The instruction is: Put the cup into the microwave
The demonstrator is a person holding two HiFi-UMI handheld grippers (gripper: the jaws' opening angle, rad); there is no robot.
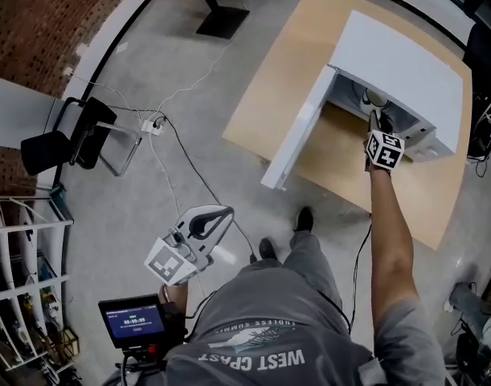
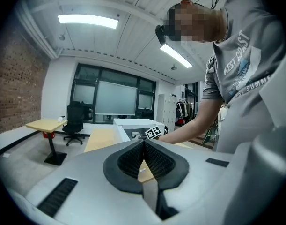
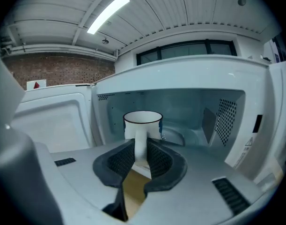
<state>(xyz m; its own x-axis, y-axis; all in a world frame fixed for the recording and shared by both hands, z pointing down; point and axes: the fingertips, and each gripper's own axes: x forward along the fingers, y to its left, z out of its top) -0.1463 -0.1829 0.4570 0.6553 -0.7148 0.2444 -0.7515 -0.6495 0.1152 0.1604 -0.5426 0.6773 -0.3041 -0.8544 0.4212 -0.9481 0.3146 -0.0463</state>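
My right gripper (image 3: 141, 149) is shut on the handle of a white cup (image 3: 143, 123) with a dark rim, held upright. The cup hangs at the mouth of the white microwave (image 3: 199, 111), whose door (image 3: 54, 121) stands swung open to the left. In the head view the cup (image 1: 376, 98) sits just under the front edge of the microwave's top (image 1: 398, 63), with the right gripper (image 1: 375, 117) reaching in from the front. My left gripper (image 1: 203, 225) hangs low beside the person's body, far from the table. Its pads (image 2: 150, 156) meet with nothing between them.
The microwave rests on a light wooden table (image 1: 285, 71). Its open door (image 1: 297, 131) juts out over the table's near-left side. Cables (image 1: 177, 147) trail across the grey floor. A black chair (image 1: 68, 139) and a white rack (image 1: 20, 288) stand at the left.
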